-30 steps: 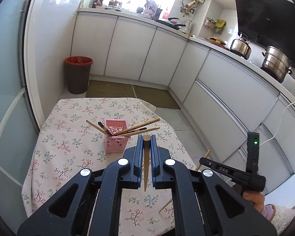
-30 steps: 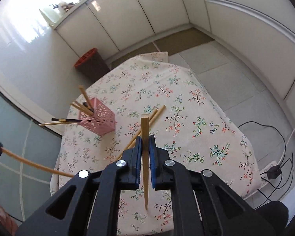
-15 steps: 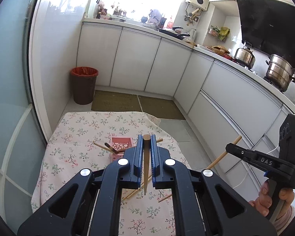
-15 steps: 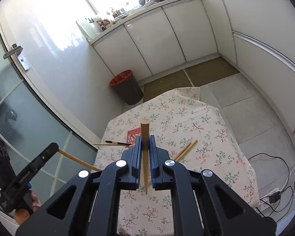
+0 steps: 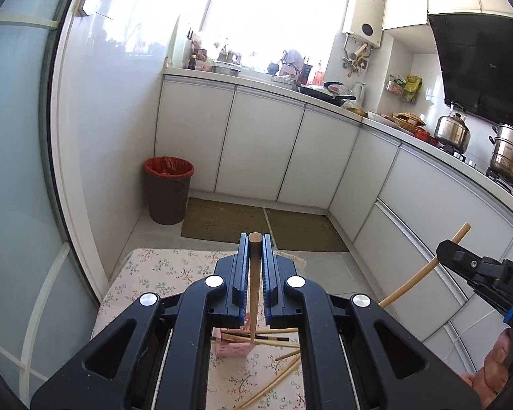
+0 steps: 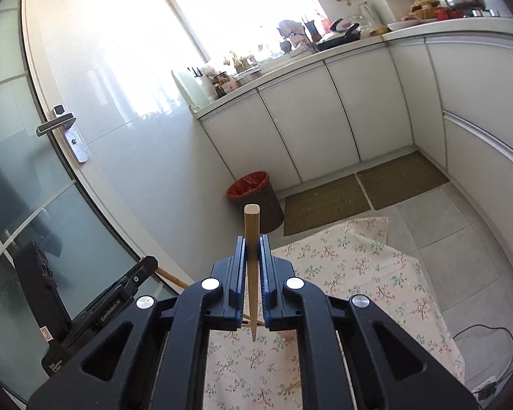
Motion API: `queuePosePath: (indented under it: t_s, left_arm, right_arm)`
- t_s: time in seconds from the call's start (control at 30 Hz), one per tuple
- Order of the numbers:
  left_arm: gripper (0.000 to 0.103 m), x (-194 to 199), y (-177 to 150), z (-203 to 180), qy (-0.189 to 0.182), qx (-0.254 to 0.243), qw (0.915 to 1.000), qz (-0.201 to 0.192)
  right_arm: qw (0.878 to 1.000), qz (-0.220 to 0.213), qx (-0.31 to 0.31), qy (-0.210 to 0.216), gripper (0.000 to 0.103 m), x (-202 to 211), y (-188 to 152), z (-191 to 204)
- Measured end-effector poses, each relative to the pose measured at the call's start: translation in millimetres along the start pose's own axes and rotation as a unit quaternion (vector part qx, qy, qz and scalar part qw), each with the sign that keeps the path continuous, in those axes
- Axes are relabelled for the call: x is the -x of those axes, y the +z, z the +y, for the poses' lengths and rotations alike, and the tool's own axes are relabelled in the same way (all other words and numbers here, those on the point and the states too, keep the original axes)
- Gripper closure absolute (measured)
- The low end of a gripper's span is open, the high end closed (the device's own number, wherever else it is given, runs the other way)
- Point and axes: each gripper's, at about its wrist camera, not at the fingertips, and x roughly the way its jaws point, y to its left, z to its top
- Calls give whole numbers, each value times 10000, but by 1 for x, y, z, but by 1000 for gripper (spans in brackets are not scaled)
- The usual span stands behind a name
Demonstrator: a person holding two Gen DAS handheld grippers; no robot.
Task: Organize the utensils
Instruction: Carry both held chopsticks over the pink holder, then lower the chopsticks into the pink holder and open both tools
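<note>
My left gripper (image 5: 255,241) is shut on a wooden chopstick (image 5: 254,283) held lengthwise between the jaws, high above the table. Below it the pink perforated holder (image 5: 232,346) with several chopsticks shows partly behind the gripper body. Two loose chopsticks (image 5: 277,382) lie on the floral tablecloth (image 5: 160,273). My right gripper (image 6: 252,242) is shut on another wooden chopstick (image 6: 252,239); it also shows in the left wrist view (image 5: 461,259) at right. The left gripper shows in the right wrist view (image 6: 147,263) at left.
White kitchen cabinets (image 5: 263,147) run along the back and right. A brown bin with a red liner (image 5: 167,188) stands on the floor by the glass door (image 6: 24,171). Floor mats (image 5: 263,222) lie beyond the table. A cable (image 6: 485,338) lies on the floor at right.
Both grippers have risen and tilted up, each still holding its chopstick. The table and pink holder have dropped low in both views.
</note>
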Motion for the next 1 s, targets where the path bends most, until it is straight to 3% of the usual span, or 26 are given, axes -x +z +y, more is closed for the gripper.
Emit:
queuePosePath:
  t_s: [0.27, 0.47, 0.63, 0.83, 1.0]
  left_arm:
    - [97, -47, -7, 11, 289, 45, 9995, 150]
    - [95, -78, -23, 24, 179, 123, 9987, 471]
    - [87, -64, -26, 33, 131, 193, 9995, 196]
    - [84, -45, -16, 49, 76, 530, 9986, -3]
    - [82, -42, -21, 56, 131, 573, 9983, 49]
  right_arm:
    - [9995, -58, 194, -252, 95, -56, -5, -4]
    - [9993, -17, 223, -299, 95, -85, -15, -12]
    - [9988, 7, 319, -362, 95, -100, -24, -12]
    - [9982, 36, 400, -441, 95, -118, -33, -8]
    - [9980, 193, 404, -440, 95, -141, -49, -9]
